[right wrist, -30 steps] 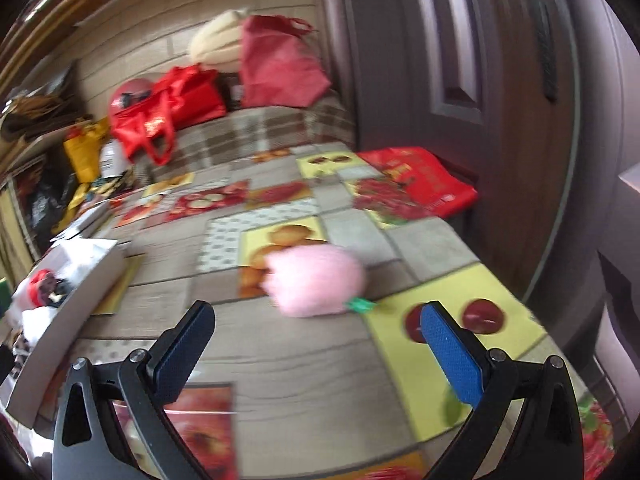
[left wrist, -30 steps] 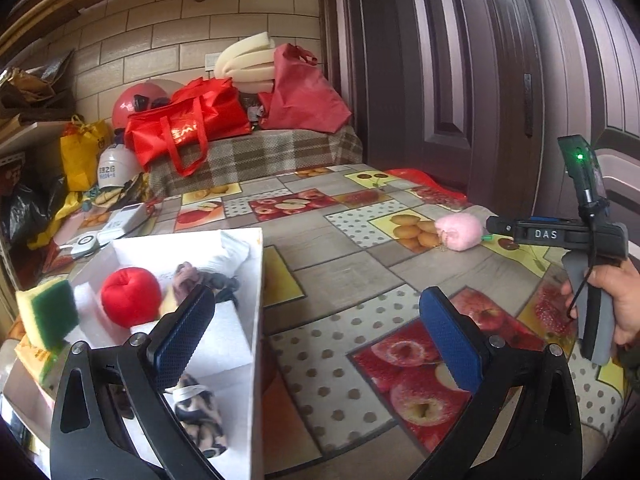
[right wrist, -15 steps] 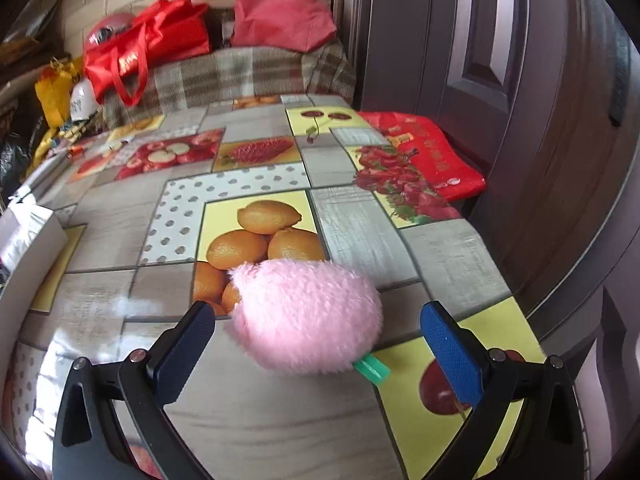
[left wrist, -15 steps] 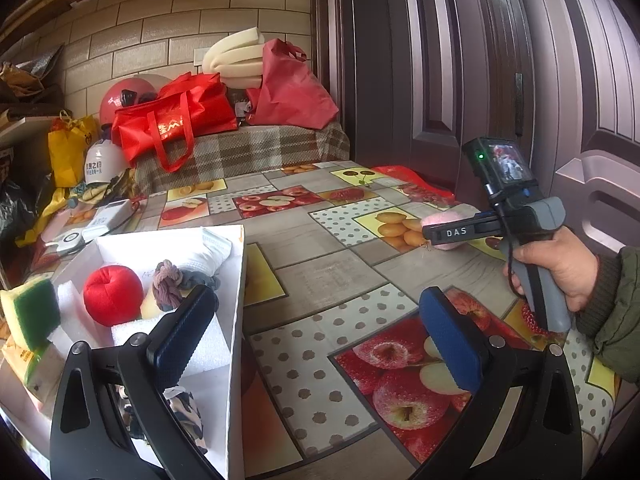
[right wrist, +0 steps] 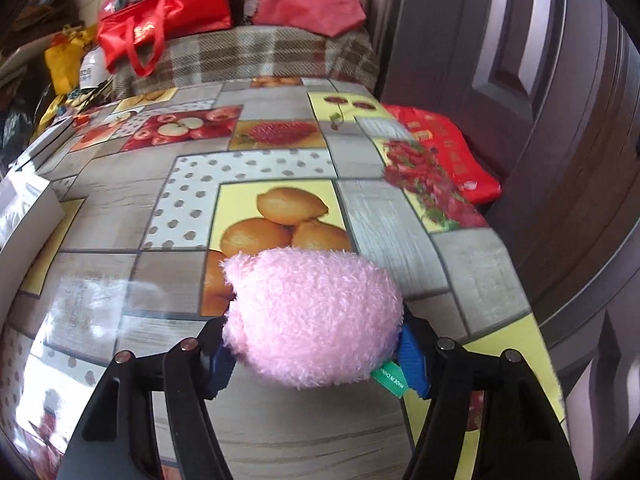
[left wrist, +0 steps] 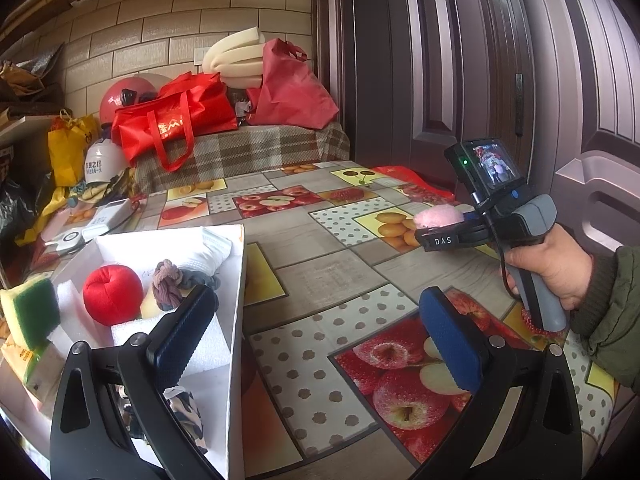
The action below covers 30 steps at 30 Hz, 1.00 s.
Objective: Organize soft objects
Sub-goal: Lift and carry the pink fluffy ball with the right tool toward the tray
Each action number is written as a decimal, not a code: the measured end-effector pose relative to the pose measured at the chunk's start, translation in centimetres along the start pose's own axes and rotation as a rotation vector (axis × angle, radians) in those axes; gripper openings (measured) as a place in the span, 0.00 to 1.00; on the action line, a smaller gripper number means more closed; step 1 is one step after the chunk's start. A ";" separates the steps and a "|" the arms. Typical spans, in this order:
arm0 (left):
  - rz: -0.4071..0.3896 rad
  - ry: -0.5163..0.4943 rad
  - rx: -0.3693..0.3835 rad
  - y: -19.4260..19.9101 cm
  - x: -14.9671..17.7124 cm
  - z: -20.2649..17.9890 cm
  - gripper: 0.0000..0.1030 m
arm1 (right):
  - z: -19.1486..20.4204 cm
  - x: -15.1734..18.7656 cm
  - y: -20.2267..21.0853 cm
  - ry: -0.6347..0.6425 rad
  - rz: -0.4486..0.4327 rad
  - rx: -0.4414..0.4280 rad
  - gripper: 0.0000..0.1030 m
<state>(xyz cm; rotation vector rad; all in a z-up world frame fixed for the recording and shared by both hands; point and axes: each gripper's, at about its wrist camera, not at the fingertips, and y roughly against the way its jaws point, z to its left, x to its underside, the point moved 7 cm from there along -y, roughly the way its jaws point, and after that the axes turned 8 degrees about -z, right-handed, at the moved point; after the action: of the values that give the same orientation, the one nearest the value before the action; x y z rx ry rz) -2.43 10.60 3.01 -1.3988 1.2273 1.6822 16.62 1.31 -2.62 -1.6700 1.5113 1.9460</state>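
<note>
One pink plush toy (right wrist: 312,320), crosswise, tip leftward

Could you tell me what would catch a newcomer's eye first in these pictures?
First, the fluffy pink plush toy on the fruit-print tablecloth, clamped between the pads of the right gripper, whose jaws have just been closing. Then the white box at the left, with a red plush apple inside, behind the open left gripper.

Right claw (right wrist: 316,354) now forward around the pink plush toy (right wrist: 312,320), jaws just closed onto its sides
</note>
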 end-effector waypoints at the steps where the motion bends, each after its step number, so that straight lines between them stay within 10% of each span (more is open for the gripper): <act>1: 0.000 0.000 0.000 0.0 0.0 0.0 1.00 | 0.3 -0.2 0.6 0.021 -0.031 0.011 0.66; 11: -0.030 0.013 -0.001 0.8 -0.5 0.2 1.00 | 1.3 -1.3 6.7 0.021 -0.301 -0.003 0.66; 30: -0.029 0.042 -0.105 3.7 0.5 4.6 1.00 | 8.5 0.9 14.3 -0.063 -0.430 -0.253 0.66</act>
<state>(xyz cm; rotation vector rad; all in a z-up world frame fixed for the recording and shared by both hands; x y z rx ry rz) -7.61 13.41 3.58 -1.5142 1.1505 1.7277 1.23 0.48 3.53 -1.8221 0.8180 1.9791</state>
